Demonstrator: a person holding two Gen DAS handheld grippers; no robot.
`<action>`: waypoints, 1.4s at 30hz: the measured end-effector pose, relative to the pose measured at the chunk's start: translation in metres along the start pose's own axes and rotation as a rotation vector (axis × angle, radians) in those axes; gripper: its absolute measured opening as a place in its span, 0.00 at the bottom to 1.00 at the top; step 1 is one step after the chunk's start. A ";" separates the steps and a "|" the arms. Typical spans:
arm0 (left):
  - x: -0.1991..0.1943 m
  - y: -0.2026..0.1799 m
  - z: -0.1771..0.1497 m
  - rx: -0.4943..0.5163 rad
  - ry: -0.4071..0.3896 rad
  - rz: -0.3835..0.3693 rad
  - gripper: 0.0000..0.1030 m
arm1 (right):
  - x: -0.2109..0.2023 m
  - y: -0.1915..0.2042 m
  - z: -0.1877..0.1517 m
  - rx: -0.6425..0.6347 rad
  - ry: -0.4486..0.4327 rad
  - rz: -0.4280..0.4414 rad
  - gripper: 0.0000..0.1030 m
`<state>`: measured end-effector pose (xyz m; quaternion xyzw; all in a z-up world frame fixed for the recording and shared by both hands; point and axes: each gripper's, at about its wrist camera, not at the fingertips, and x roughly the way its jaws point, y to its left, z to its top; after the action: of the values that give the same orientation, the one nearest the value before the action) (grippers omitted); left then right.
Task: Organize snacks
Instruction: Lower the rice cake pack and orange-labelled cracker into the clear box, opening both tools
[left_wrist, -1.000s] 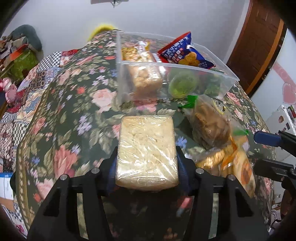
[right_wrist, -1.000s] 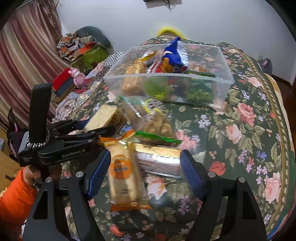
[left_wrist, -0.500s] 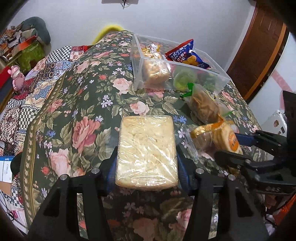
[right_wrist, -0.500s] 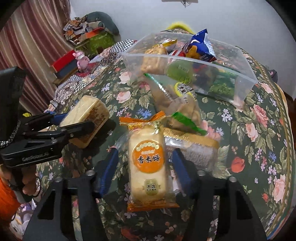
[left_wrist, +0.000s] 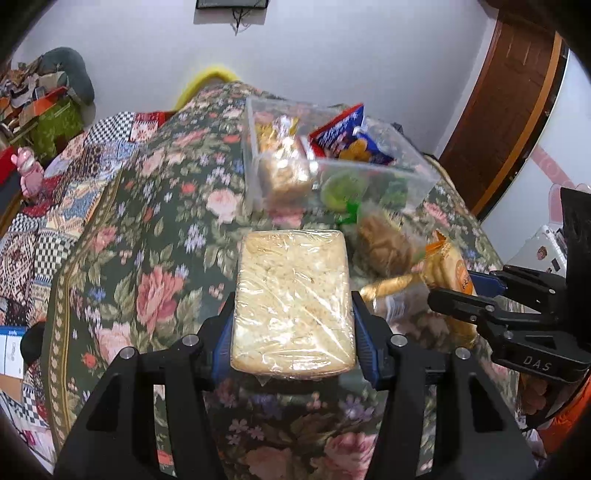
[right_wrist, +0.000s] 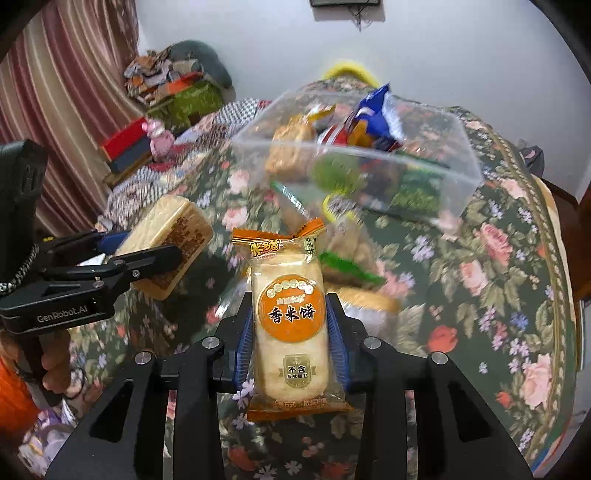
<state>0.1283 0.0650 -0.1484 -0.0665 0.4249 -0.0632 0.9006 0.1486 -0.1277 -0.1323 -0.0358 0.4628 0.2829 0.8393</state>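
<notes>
Lifted now, right gripper (right_wrist: 291, 332) clamps rice cracker pack (right_wrist: 290, 325); left gripper (left_wrist: 293, 332) grips wrapped cake (left_wrist: 293, 299).

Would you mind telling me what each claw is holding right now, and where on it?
Left claw: plastic-wrapped pale cake block, clamped across its near end. Right claw: orange rice cracker packet, gripped by its long sides.
</notes>
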 end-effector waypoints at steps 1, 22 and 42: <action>-0.001 -0.001 0.005 0.002 -0.009 0.000 0.54 | -0.002 -0.003 0.002 0.002 -0.010 -0.007 0.32; 0.032 -0.019 0.114 0.025 -0.130 0.019 0.54 | -0.022 -0.066 0.089 0.014 -0.202 -0.176 0.32; 0.114 -0.025 0.174 0.066 -0.088 0.044 0.46 | 0.068 -0.113 0.135 0.074 -0.068 -0.186 0.32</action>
<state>0.3330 0.0326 -0.1210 -0.0302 0.3841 -0.0545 0.9212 0.3362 -0.1490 -0.1329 -0.0378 0.4391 0.1874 0.8779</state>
